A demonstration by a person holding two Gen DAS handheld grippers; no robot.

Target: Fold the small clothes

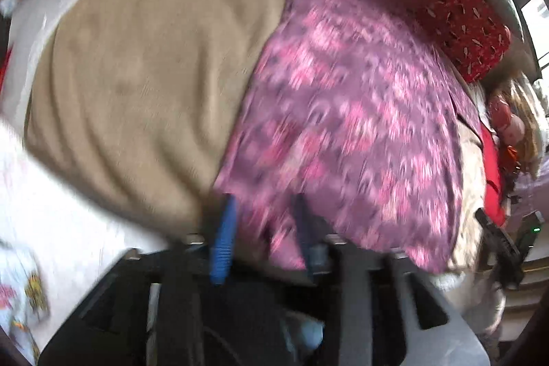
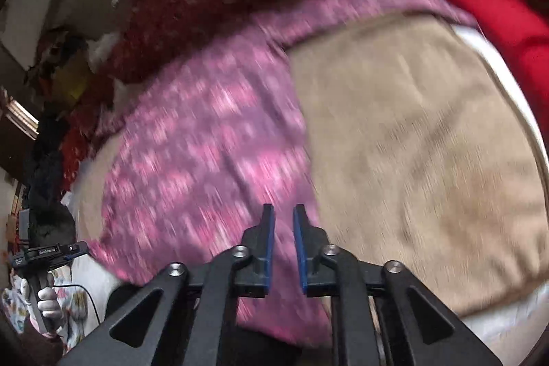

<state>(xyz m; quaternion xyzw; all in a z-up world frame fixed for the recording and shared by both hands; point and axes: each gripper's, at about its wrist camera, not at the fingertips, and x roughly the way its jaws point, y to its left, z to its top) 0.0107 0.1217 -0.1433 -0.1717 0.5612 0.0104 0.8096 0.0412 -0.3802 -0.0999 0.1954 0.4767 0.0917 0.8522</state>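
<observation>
Pink cloth (image 1: 343,112) spread over tan cloth (image 1: 144,84), presumably for folding. Both grippers (image 1: 264,228) (image 2: 283,242) above it, jaws apart, empty.

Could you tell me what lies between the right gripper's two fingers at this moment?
Only the pink patterned cloth shows in the gap of the right gripper; whether it is pinched is unclear in the right wrist view.

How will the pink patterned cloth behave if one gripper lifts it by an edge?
The pink patterned cloth drapes over the beige cushion, so it is probably floppy and would sag. It looks thin, likely light. The right gripper may need a firm pinch.
</observation>
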